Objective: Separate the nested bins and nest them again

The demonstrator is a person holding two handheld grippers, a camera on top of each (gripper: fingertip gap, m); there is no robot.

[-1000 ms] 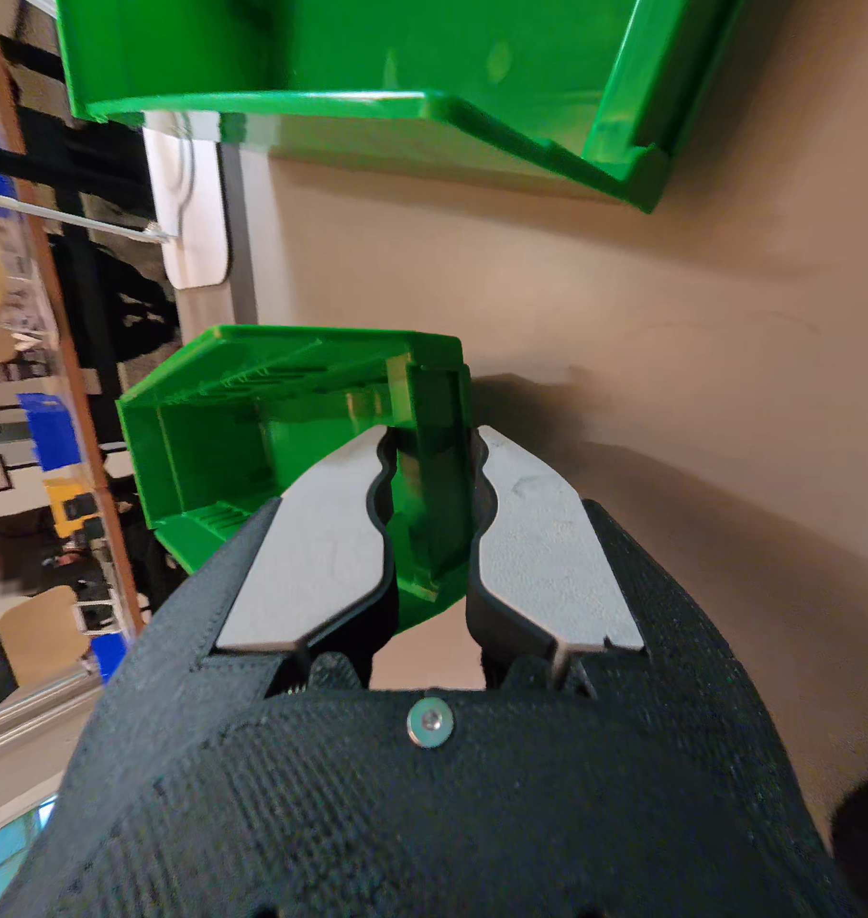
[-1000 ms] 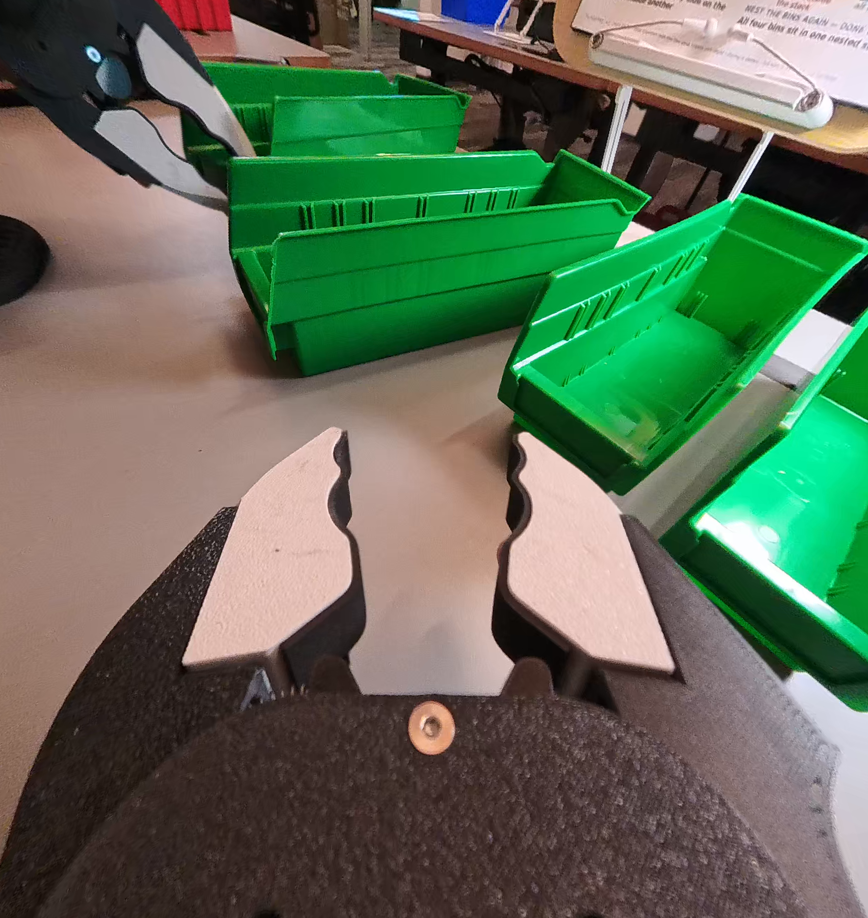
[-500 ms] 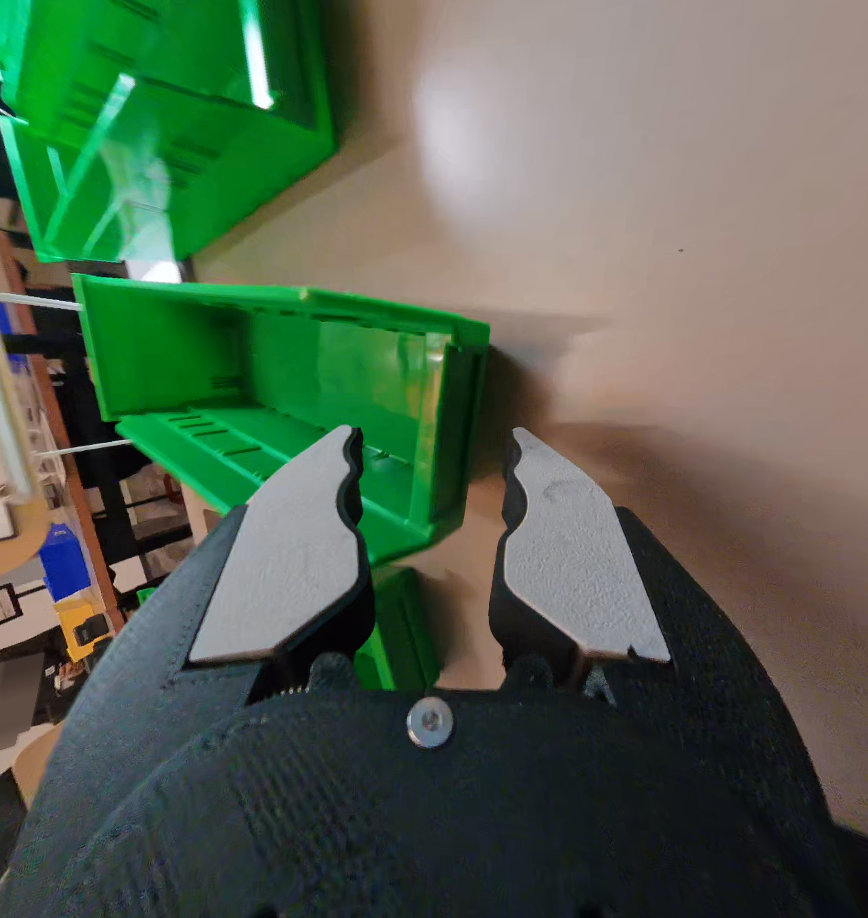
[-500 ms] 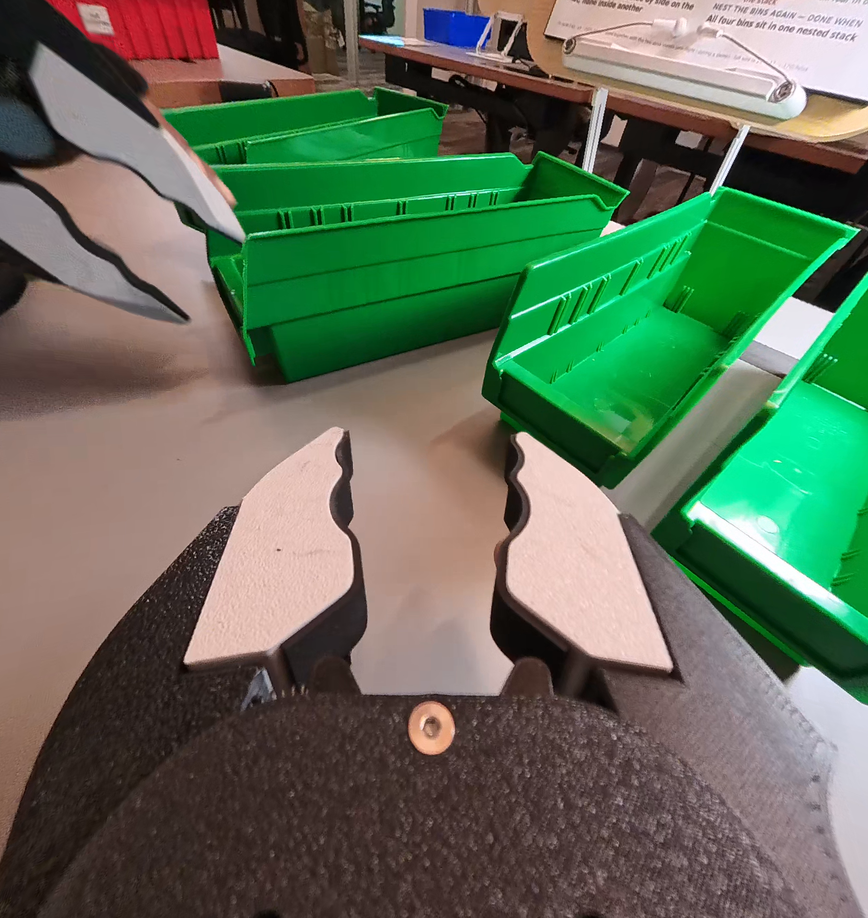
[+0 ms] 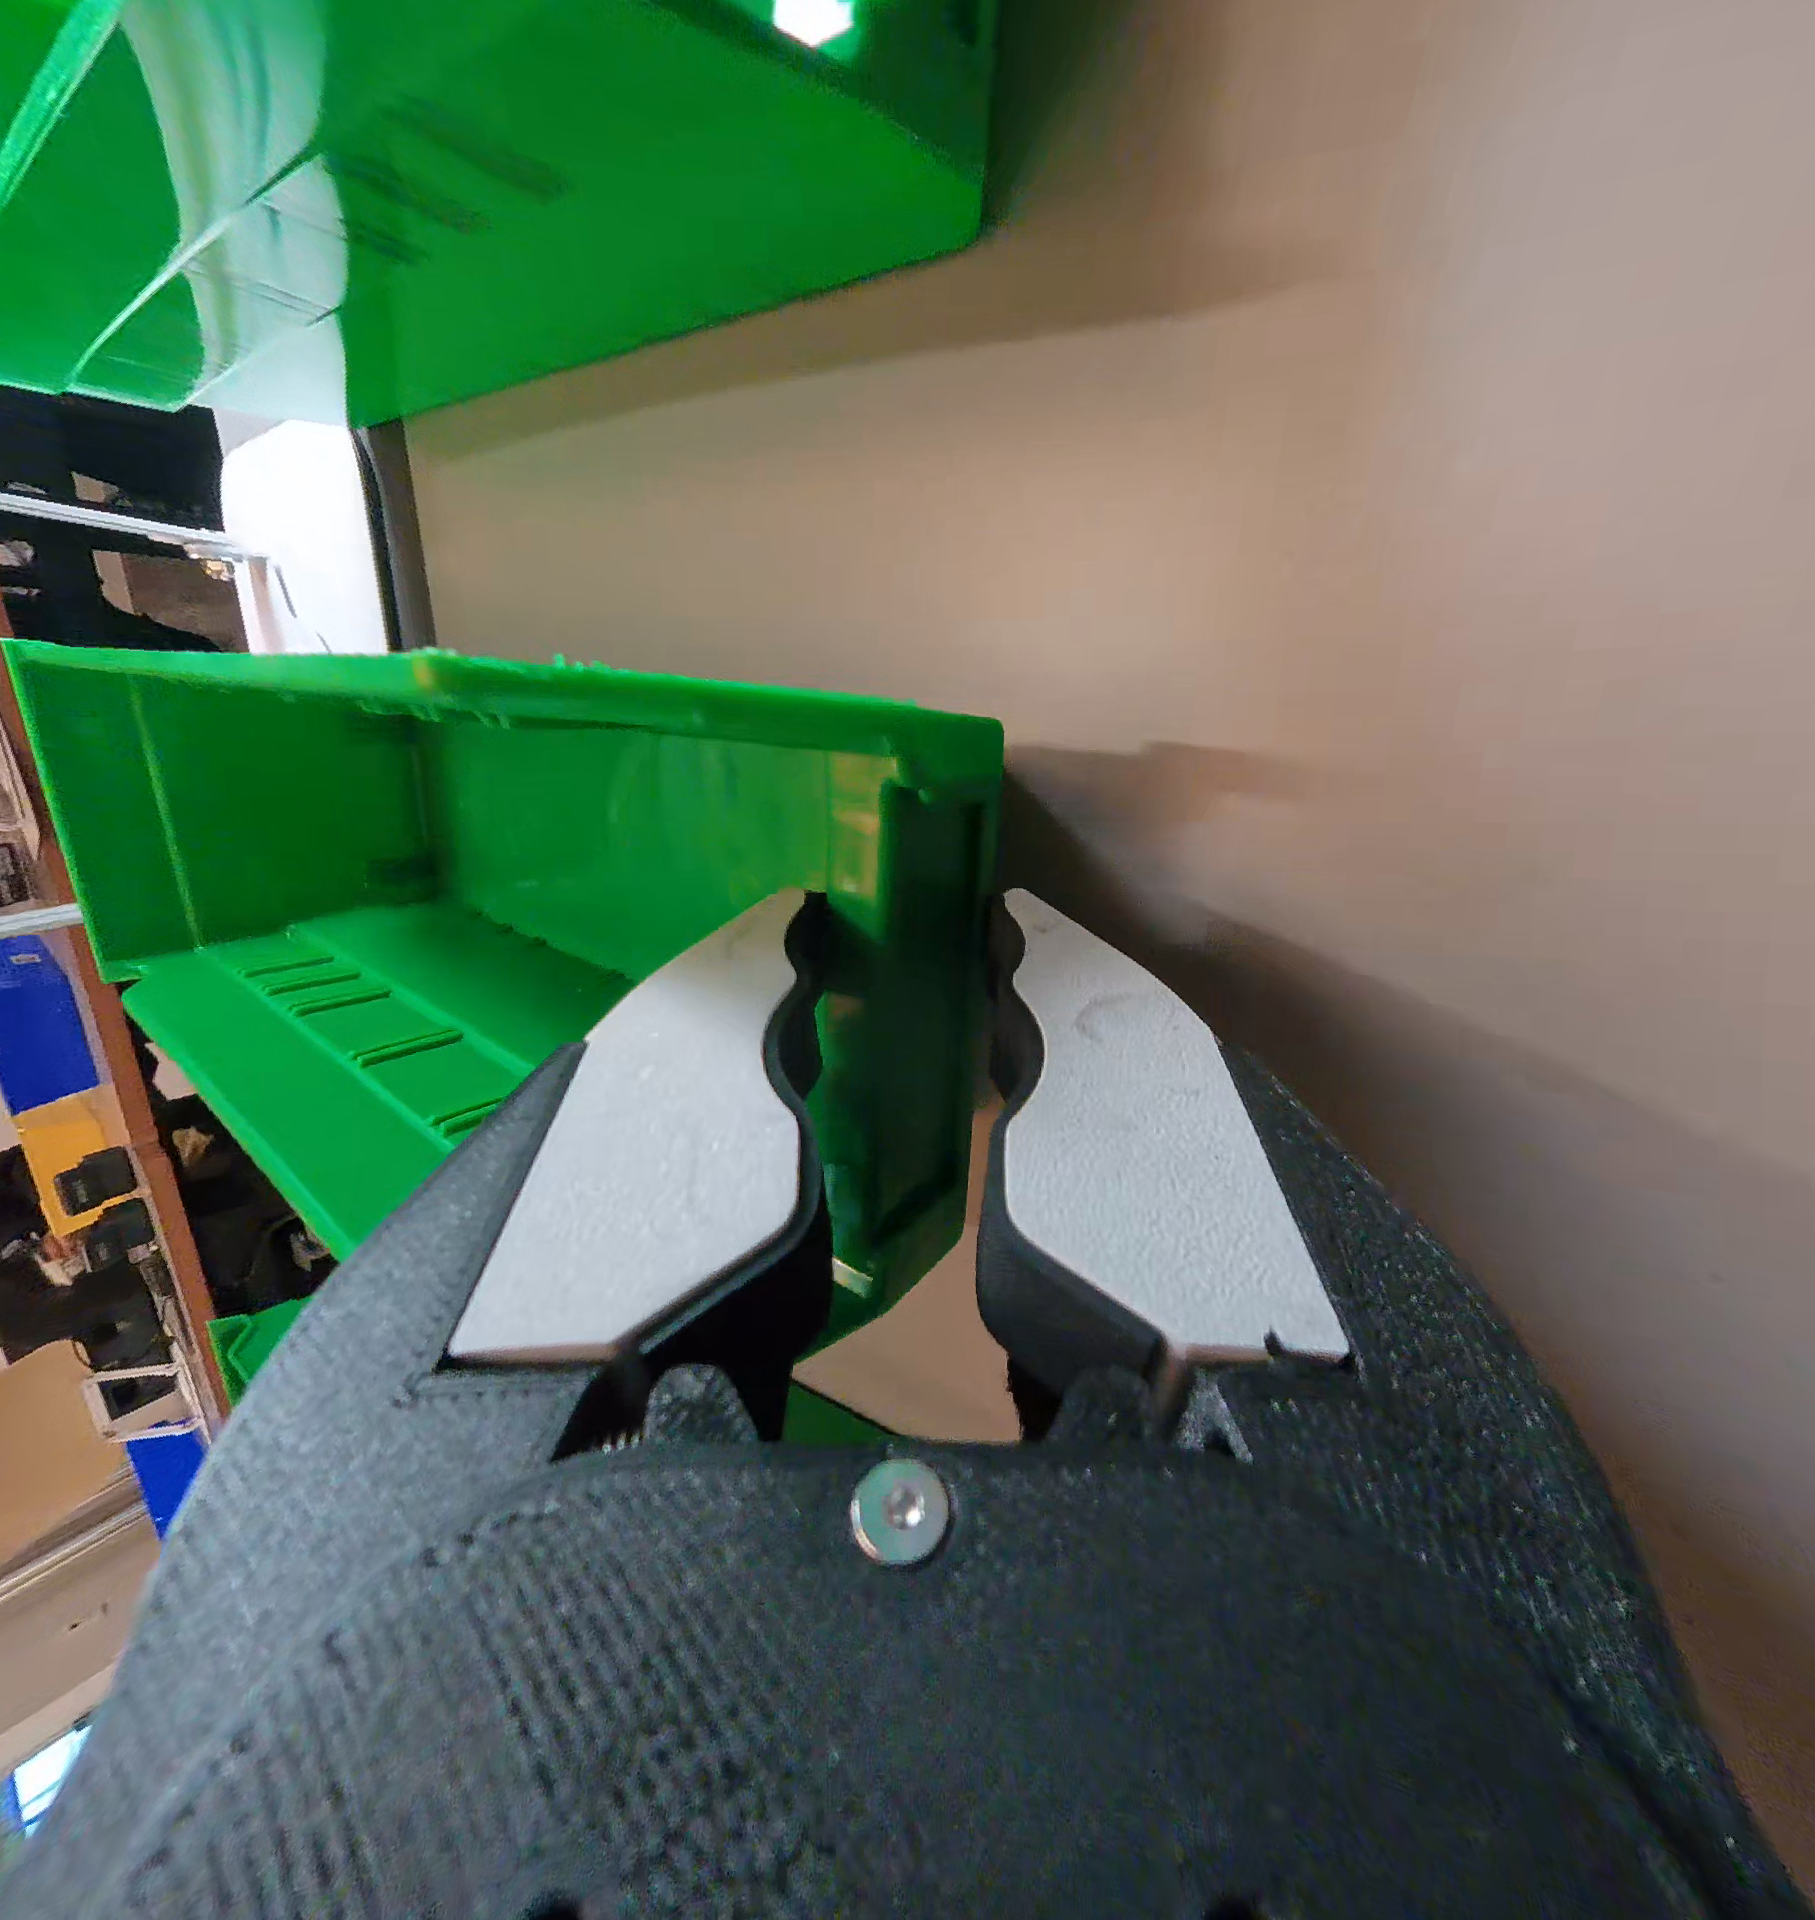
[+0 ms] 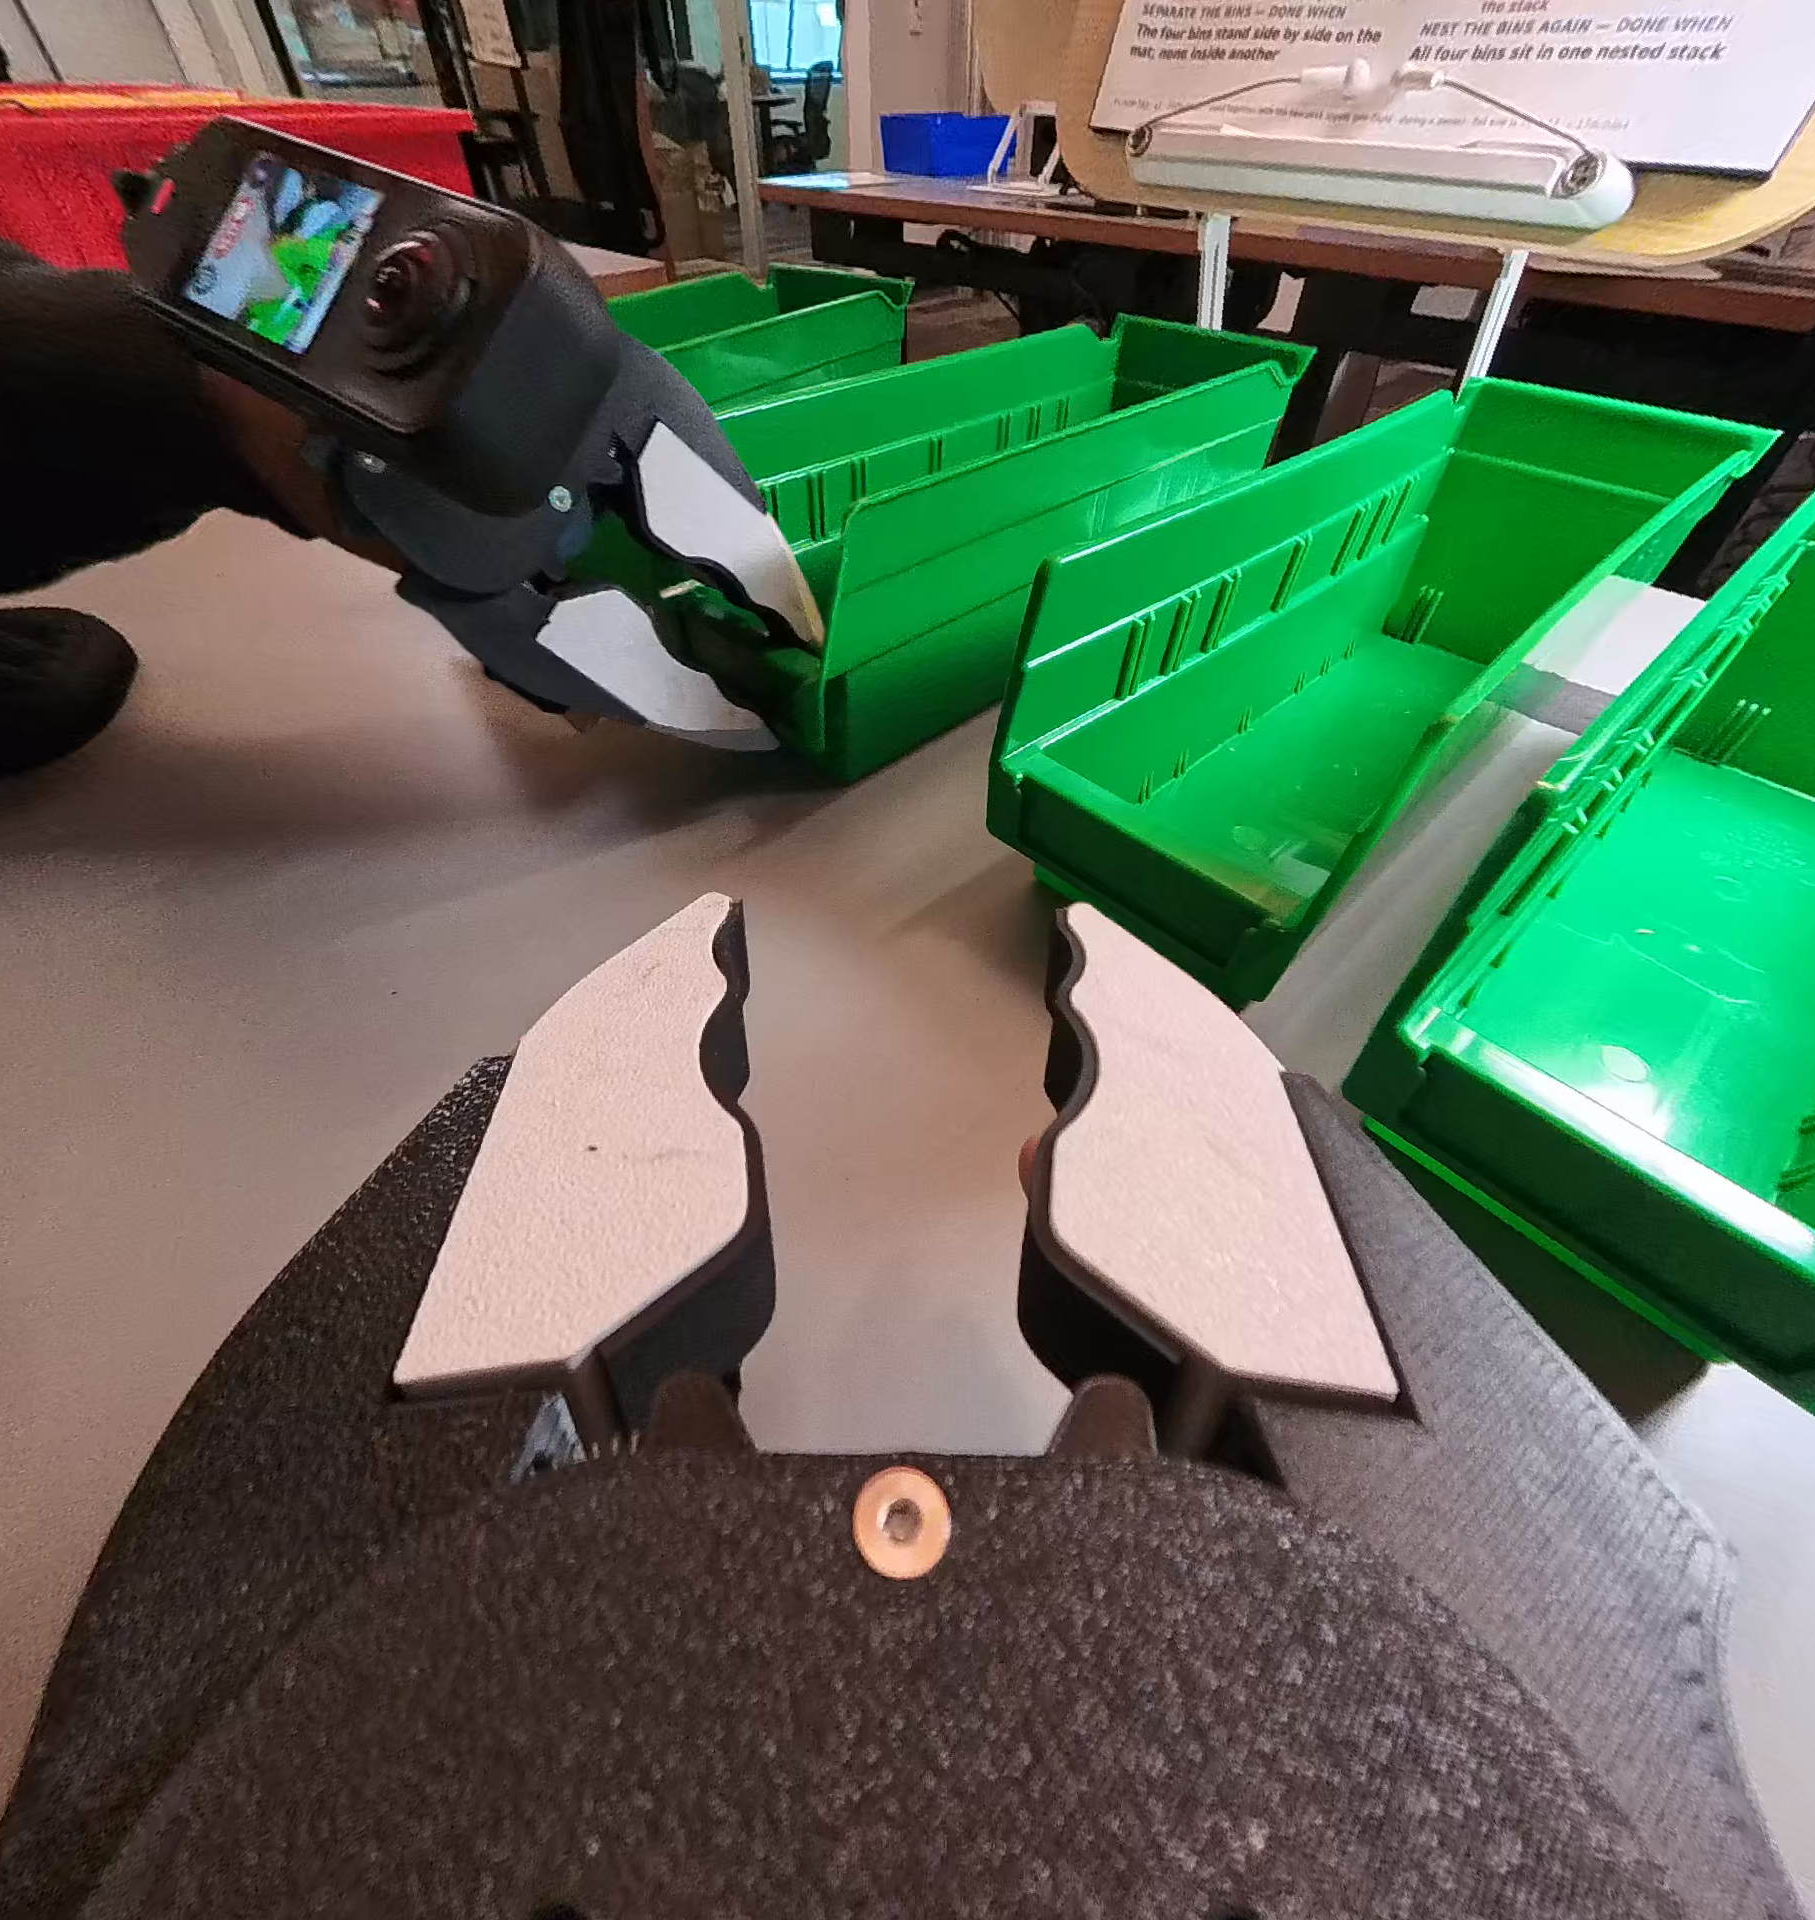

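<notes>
1. The right gripper [image 6: 898, 971] hovers over the bare grey tabletop [image 6: 259, 987], its fingers spread wide with nothing between them.
2. Just to its right a green bin [image 6: 1651, 1039] lies open and separate; next to it stands a second green bin [image 6: 1298, 748], also separate, its near end wall low.
3. Farther left, the left gripper [image 5: 903, 1049] straddles the near end wall of a third green bin [image 5: 529, 831]: one finger is inside, the other outside against the front face, narrowed around the wall. Whether both pads press the plastic I cannot tell.
4. In the right wrist view this third bin [image 6: 996, 520] lies along the table with the left gripper [image 6: 768, 665] at its near end, a small camera [image 6: 331, 270] mounted above.
5. Behind it sits a fourth green bin [image 6: 778, 332].
6. At the back a clipboard sign [image 6: 1454, 94] with printed writing stands on a stand; red [image 6: 51, 145] and blue [image 6: 934, 140] containers lie beyond.
</notes>
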